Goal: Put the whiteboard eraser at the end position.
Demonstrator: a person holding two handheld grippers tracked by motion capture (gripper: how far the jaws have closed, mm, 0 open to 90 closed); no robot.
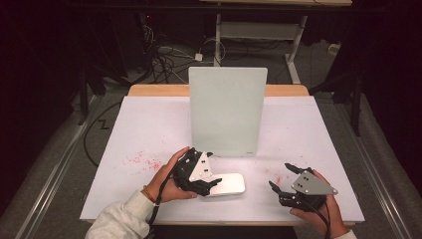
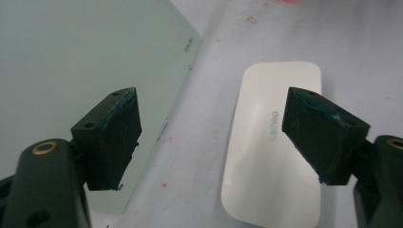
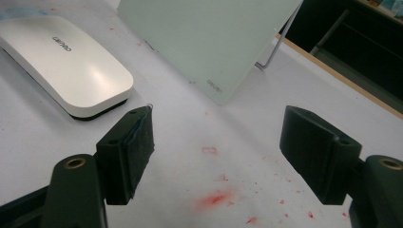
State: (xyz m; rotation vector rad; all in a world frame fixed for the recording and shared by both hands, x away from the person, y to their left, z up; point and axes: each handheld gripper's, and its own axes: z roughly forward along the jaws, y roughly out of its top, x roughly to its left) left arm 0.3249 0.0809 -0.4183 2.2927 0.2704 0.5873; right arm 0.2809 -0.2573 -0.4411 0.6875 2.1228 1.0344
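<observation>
Meanwhile, my left gripper point(image 1: 211, 175) hovered released over the left end of the white eraser point(image 1: 226, 183), which lay flat on the surface point(image 1: 149, 124) near the upright glass board point(image 1: 227, 112). My right gripper point(image 1: 281, 179), also released, hung further right above red marker smudges point(image 3: 215, 199).

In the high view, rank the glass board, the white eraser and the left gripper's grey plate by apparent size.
1. Glass board, by far the largest.
2. White eraser, though the left gripper partly covers it.
3. Grey plate, smallest; it sits nearer the camera, so its true size is uncertain.
</observation>
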